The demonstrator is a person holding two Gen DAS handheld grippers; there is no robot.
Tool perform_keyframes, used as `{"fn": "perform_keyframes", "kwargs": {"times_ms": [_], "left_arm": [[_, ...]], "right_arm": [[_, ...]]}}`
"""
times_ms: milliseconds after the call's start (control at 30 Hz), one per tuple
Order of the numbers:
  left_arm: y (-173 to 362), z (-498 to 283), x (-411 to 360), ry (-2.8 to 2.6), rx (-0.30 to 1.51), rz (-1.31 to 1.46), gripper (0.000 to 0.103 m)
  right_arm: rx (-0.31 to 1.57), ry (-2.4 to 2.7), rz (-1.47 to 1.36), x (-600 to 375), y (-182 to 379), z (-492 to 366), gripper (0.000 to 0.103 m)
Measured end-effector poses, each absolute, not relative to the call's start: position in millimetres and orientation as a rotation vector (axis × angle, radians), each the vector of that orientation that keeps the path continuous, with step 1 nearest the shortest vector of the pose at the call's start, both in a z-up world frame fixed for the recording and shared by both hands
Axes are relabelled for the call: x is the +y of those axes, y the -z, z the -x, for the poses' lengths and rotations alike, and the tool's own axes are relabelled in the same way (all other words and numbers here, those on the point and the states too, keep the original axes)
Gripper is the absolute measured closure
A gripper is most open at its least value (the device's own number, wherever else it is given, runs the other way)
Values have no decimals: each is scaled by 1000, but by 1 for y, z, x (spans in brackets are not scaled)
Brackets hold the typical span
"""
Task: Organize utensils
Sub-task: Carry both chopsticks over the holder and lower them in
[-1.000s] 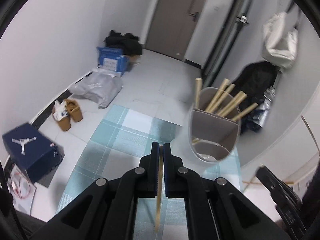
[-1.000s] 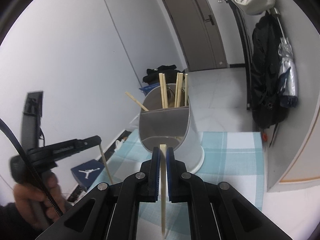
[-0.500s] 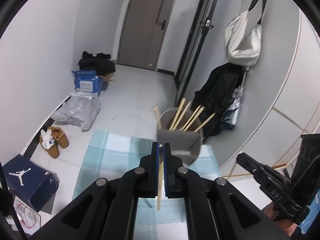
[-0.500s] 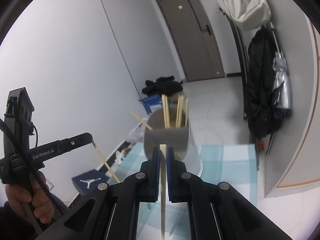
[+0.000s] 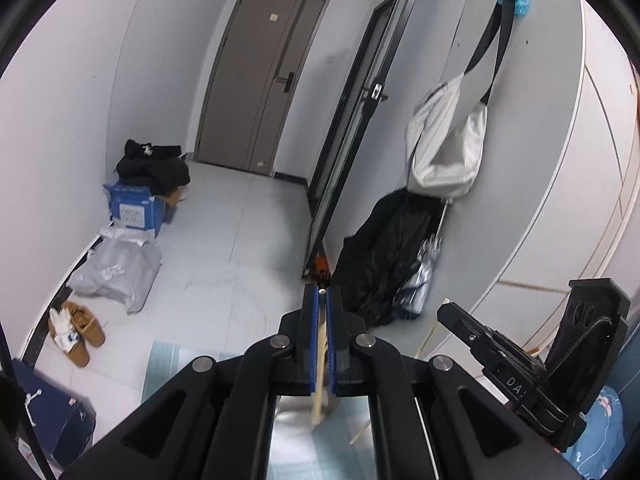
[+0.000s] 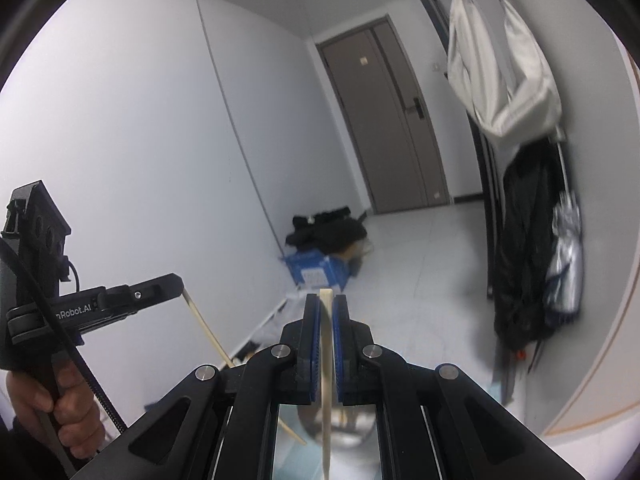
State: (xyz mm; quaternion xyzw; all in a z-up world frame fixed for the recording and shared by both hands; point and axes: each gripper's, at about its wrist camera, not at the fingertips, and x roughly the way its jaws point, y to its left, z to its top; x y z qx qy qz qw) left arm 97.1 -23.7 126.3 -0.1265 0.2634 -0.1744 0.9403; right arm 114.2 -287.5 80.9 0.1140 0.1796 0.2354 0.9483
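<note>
**Wood sticks clamped in both grippers**

Wooden chopstick (image 5: 320, 364) sits pinched btwn the blue pads of the left gripper (image 5: 321, 294) — jaws closed tight on it, lower end hanging below the fingers. Right gripper (image 6: 326, 300) likewise grips a second chopstick (image 6: 327, 376), upright, tip poking just above the pads. Utensil holder (image 6: 340, 428) — grey, blurred — shows low in the right view w/ more sticks in it, under both grippers. Right view also catches the left hand (image 6: 60, 408) on its handle, near the white wall.

Even, cool indoor light — fisheye-warped, dark-vignetted edges, slight motion blur.
</note>
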Motion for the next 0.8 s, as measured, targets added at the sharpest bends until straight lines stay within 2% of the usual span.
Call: {"fn": "perform_keyframes", "kwargs": {"times_ms": [333,800], "left_arm": [[-131,-132,-20,324,499,220,103],[-97,-168,-35,334,598,85,103]], "right_arm": [[270,-433,-240,-277,-107,-166,98],[254,-452,-188,-252,-65,-202,98]]}}
